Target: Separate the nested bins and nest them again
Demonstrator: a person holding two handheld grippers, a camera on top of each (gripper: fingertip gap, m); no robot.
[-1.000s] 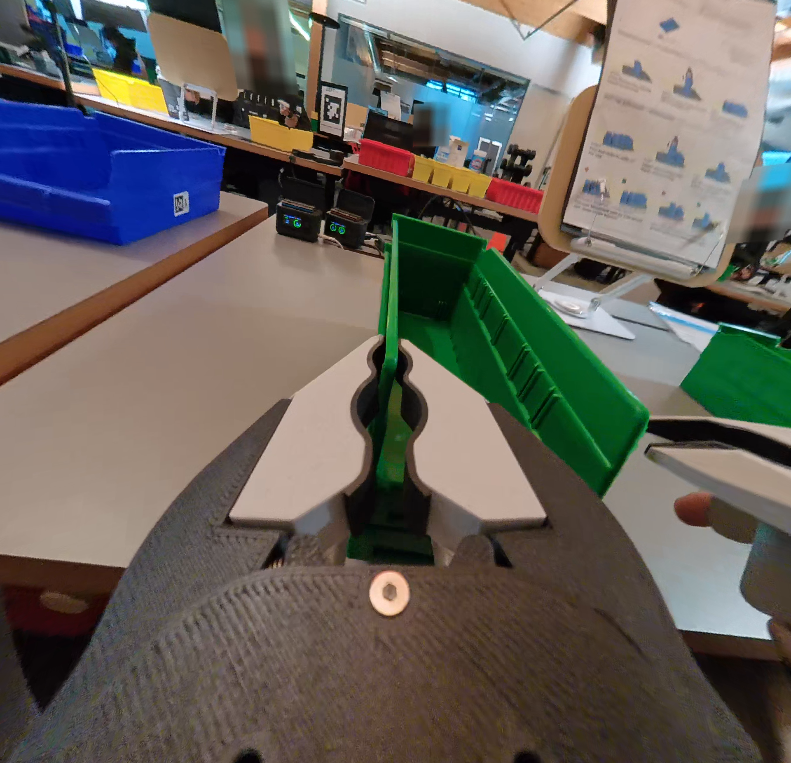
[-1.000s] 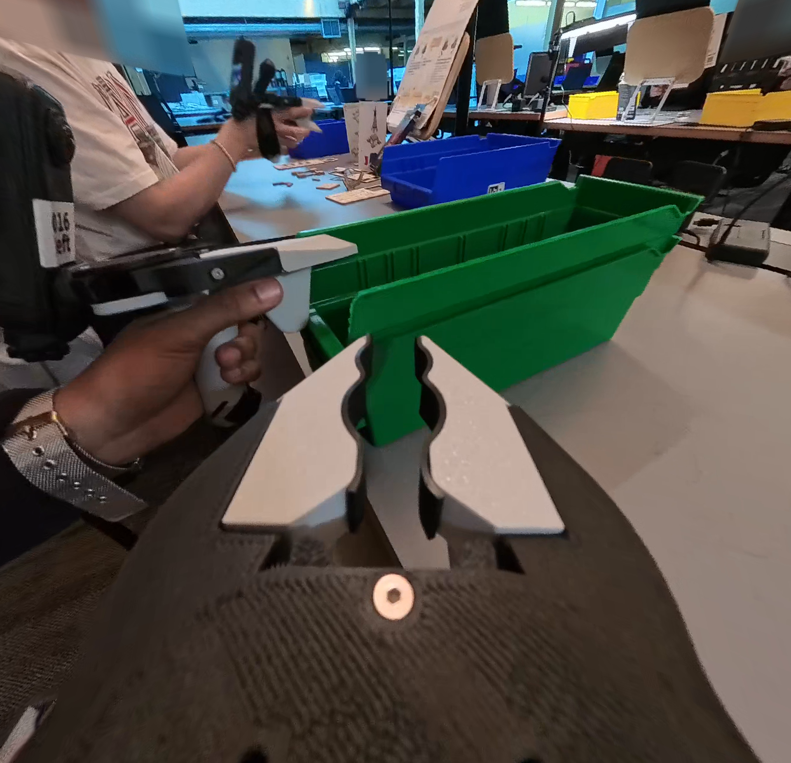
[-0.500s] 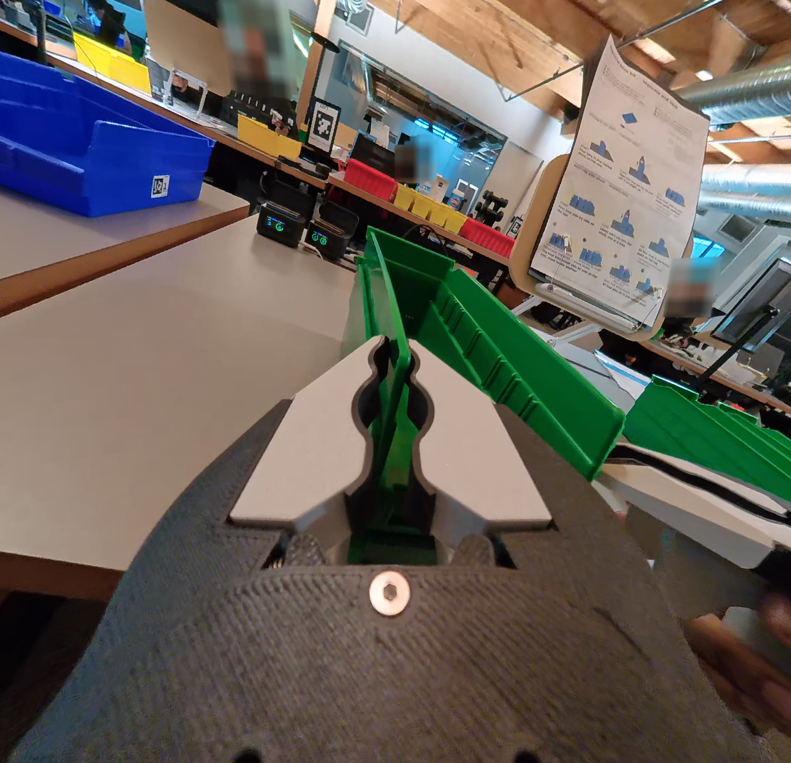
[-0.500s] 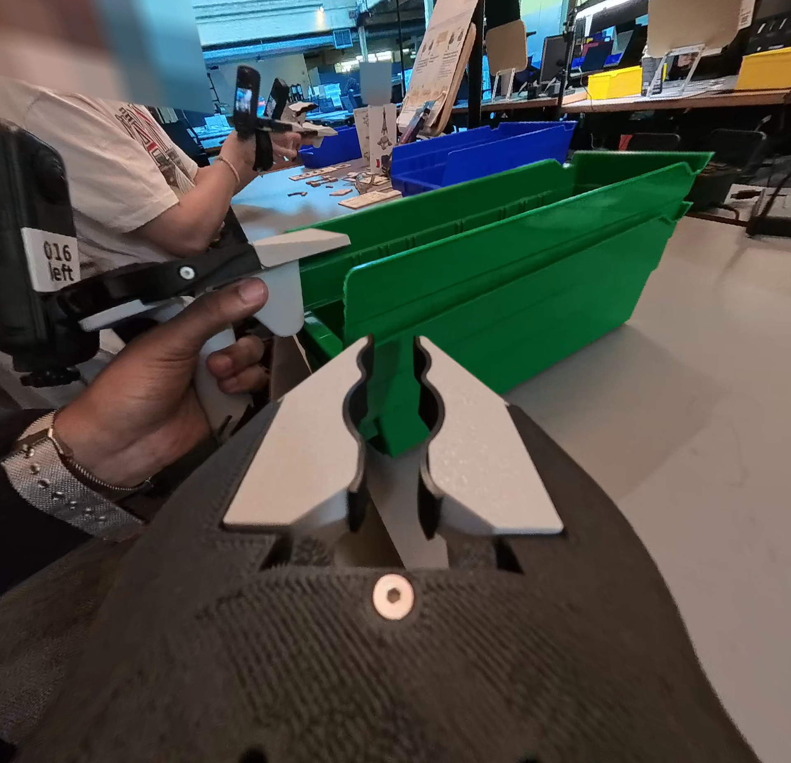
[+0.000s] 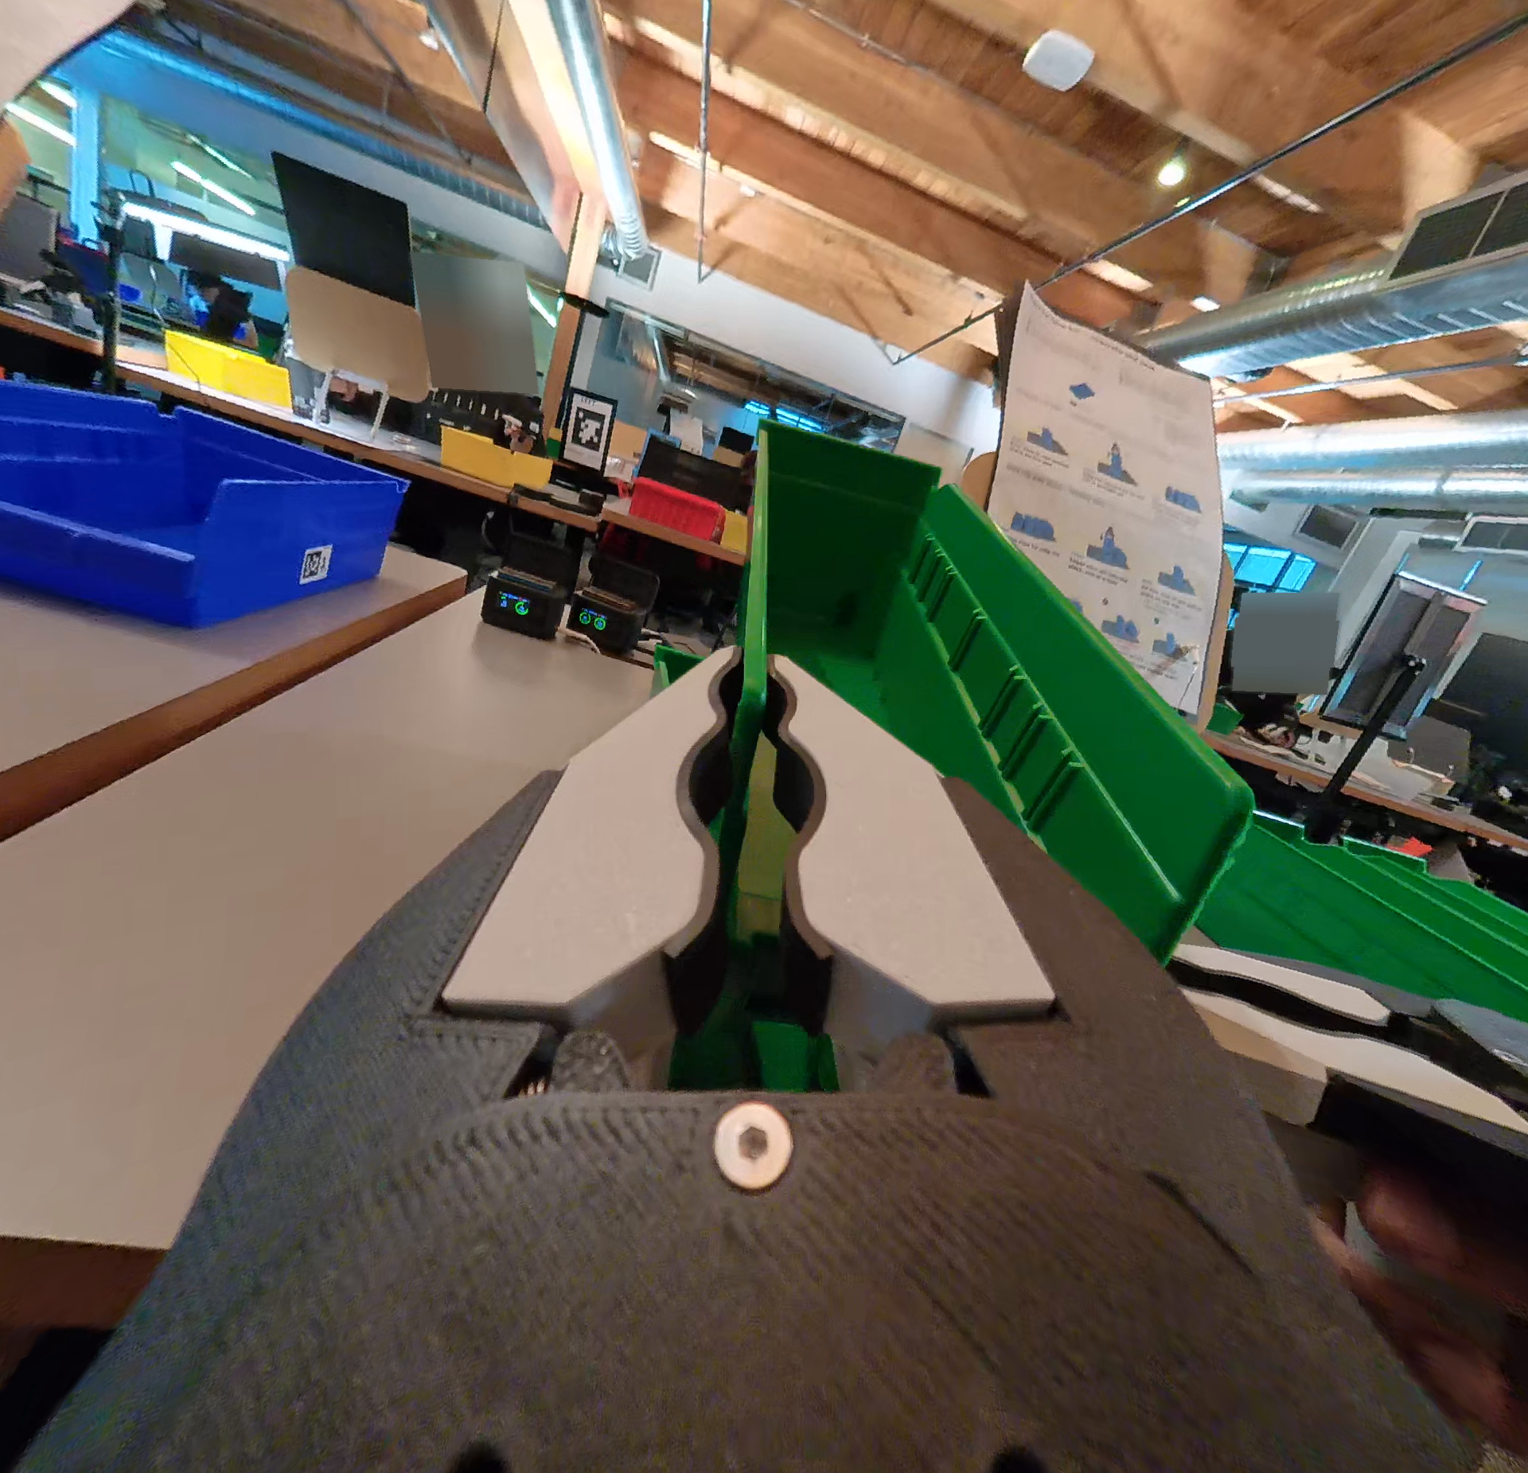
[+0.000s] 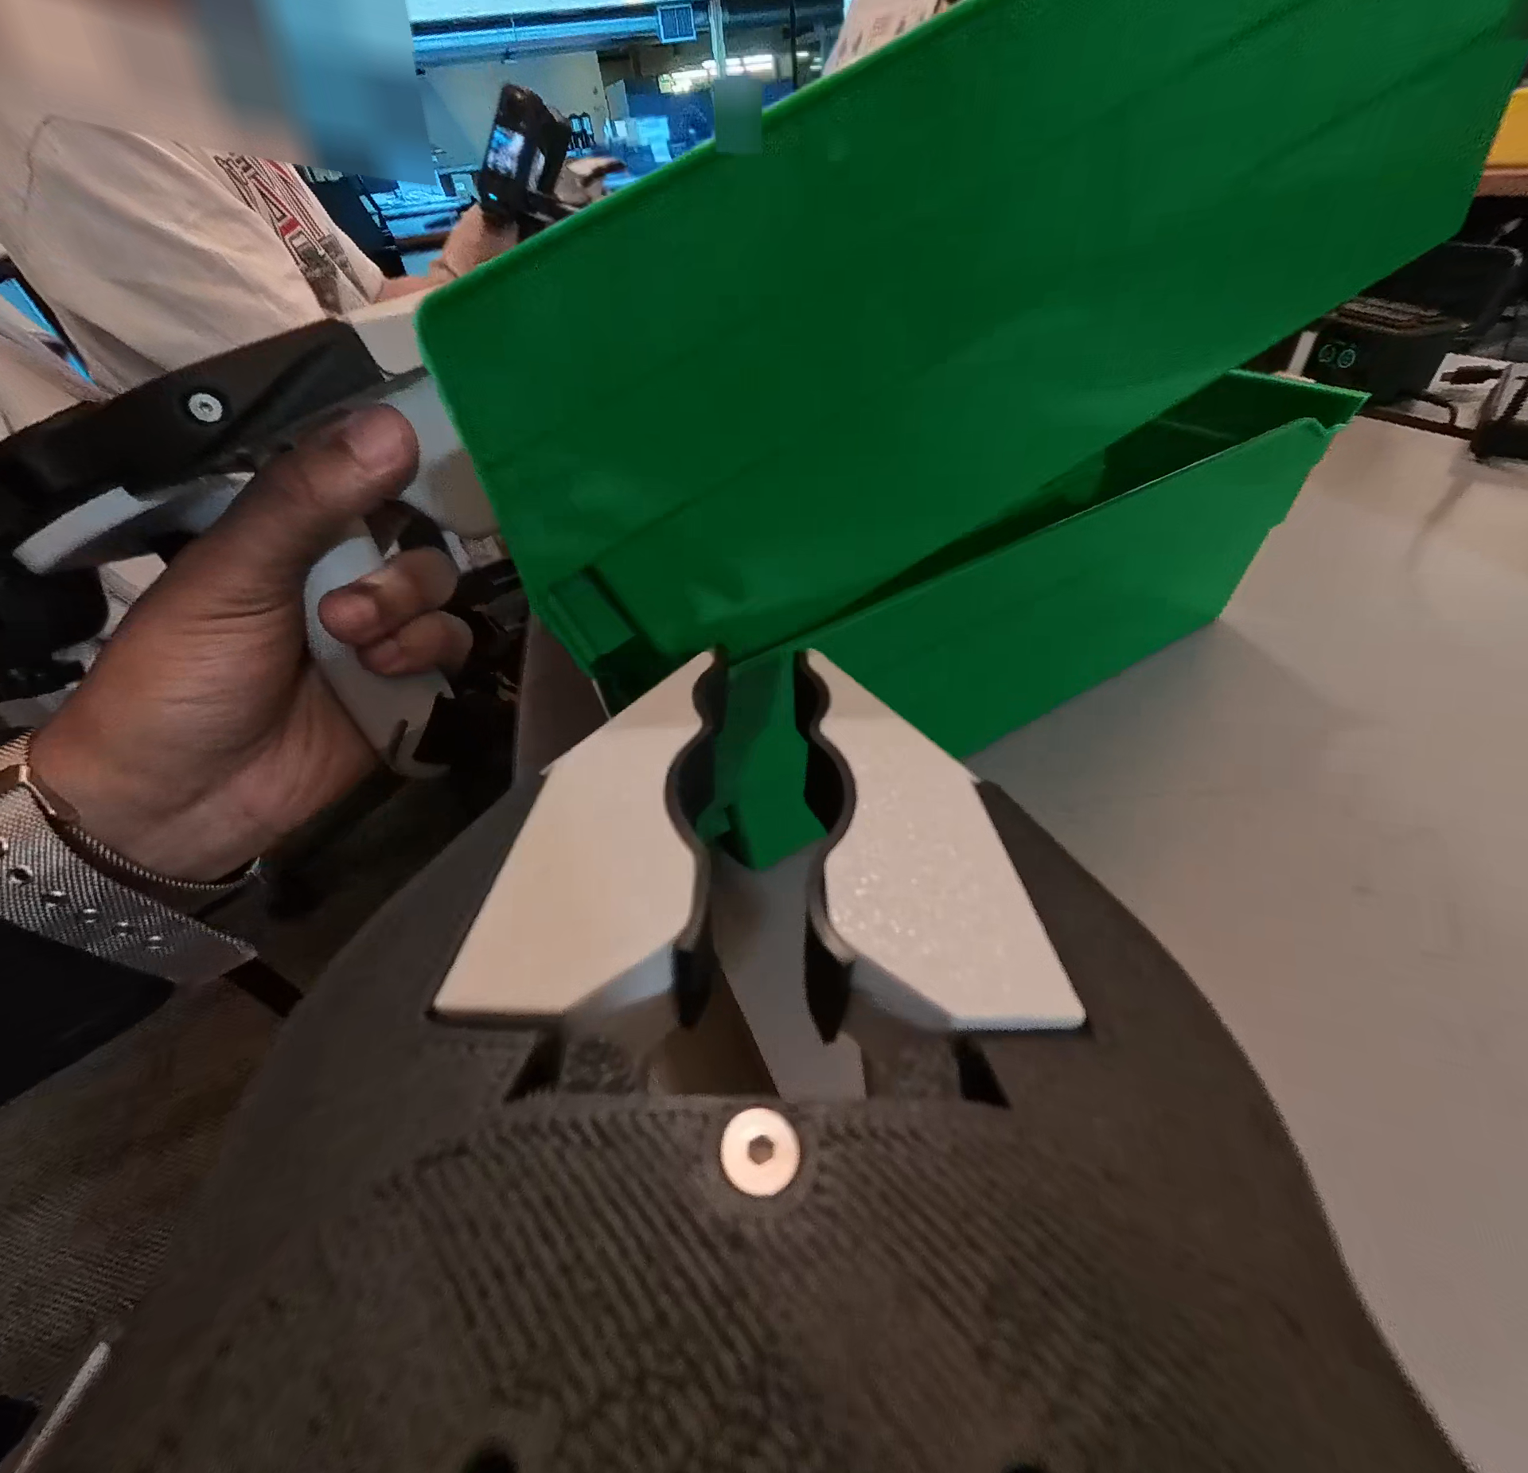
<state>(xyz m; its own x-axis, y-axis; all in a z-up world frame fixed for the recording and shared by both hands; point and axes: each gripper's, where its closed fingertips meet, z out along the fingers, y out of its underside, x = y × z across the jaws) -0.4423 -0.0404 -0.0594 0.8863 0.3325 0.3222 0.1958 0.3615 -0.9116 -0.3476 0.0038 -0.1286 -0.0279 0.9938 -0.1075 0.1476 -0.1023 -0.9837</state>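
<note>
Green, thin-walled and stiff-looking, the upper bin [image 6: 951, 292] tilts up off the lower bin [image 6: 1075, 598] on the tabletop [image 6: 1240, 813], each hand-held gripper, left [image 5: 756, 673] and right [image 6: 761, 673], clamped on a rim, probably light.

Two long green plastic bins. Upper bin [image 6: 951, 317] lifted and tilted, far end raised high, near end low and still overlapping the lower one; ribbed slots along its inner side wall [image 5: 1000, 689]. Lower bin [image 6: 1058, 606] sits flat on the grey counter [image 6: 1282, 813], open top partly exposed at its far end.
</note>
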